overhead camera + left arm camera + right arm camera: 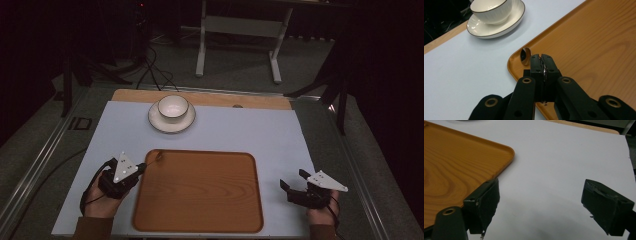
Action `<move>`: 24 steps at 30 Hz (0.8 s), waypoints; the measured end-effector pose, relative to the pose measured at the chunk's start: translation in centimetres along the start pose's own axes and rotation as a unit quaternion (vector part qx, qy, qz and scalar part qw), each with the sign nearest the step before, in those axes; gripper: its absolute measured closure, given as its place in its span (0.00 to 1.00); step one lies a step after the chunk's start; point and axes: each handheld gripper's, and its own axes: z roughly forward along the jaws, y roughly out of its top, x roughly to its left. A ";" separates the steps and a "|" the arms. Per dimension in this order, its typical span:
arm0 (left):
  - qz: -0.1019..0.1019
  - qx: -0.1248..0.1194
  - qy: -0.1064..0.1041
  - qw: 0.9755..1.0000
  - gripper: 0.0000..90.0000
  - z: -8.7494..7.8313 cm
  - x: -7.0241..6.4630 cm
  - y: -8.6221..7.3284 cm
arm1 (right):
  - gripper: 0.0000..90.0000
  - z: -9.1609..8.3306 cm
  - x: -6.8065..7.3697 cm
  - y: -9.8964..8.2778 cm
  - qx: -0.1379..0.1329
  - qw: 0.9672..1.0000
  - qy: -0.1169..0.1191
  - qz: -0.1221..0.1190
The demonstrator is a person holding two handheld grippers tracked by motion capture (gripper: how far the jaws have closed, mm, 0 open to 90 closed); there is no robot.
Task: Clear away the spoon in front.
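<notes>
Left gripper (541, 58) jaws clamping a spoon (525, 56) handle, bowl end hanging over tray (599, 50) corner — cup (491, 10) lying beyond; right gripper (541, 202) jaws standing apart, idling

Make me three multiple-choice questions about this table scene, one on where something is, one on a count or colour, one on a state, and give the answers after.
1. Where does the cup stand?
A. on the tray
B. on the saucer beyond the tray
C. in the right claw

2. How many cups are on the table?
A. one
B. two
C. three

3. What state is the left claw in?
A. wide open over the cup
B. shut on the spoon at the tray corner
C. shut on the saucer rim

Answers:
1. B: the cup sits on the white saucer, on the far side of the wooden tray.
2. A: a single white cup shows in the high view.
3. B: its jaws are pressed together on the handle of the spoon, whose bowl pokes out by the tray's corner rim.
</notes>
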 end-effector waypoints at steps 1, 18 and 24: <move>0.000 0.000 0.001 1.000 0.98 0.0 0.0 0.0 | 0.17 0.0 0.0 0.0 0.000 1.000 0.000 0.000; 0.013 0.009 0.012 1.000 0.95 0.5 -1.3 -0.6 | 0.17 0.2 0.1 0.0 0.003 1.000 0.001 -0.001; 0.007 0.012 0.009 1.000 0.93 0.7 -1.6 -0.9 | 0.17 0.1 0.1 0.0 0.003 1.000 0.000 -0.002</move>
